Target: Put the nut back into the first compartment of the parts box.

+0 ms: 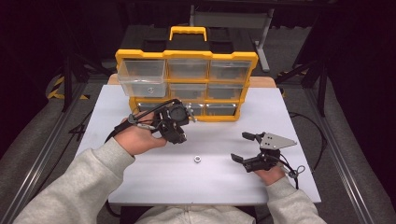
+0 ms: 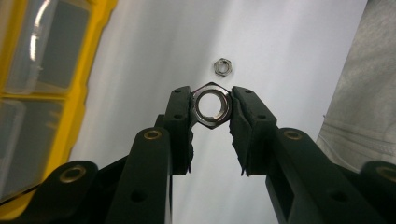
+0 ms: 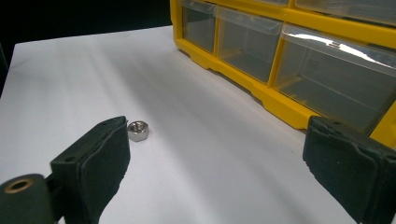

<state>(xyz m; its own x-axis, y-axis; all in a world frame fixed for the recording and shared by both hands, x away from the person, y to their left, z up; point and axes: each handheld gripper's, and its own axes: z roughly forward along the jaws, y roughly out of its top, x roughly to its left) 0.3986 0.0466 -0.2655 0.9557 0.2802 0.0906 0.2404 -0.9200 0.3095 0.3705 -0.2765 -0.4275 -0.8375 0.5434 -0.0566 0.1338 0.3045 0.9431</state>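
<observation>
Yellow drawer organizer (image 1: 187, 56) at table (image 1: 93, 116) back, top-left drawer (image 1: 142, 77) pulled out. Left gripper (image 2: 212, 105) clamps large hex nut (image 2: 212, 106), drawer up-left of it. Right gripper (image 1: 243, 147) spread wide, empty; small nut (image 1: 197, 159) on table just left, nearer right hand.

White rectangular table (image 1: 140, 186) stands on a grey carpeted floor (image 1: 28, 135). Metal rails (image 1: 42, 154) run along both sides of it. Yellow-and-black hazard tape (image 1: 58, 88) marks the floor at far left. A grey metal stand (image 1: 261, 42) sits beyond the far edge. Surroundings are dark; lighting falls on the tabletop.
</observation>
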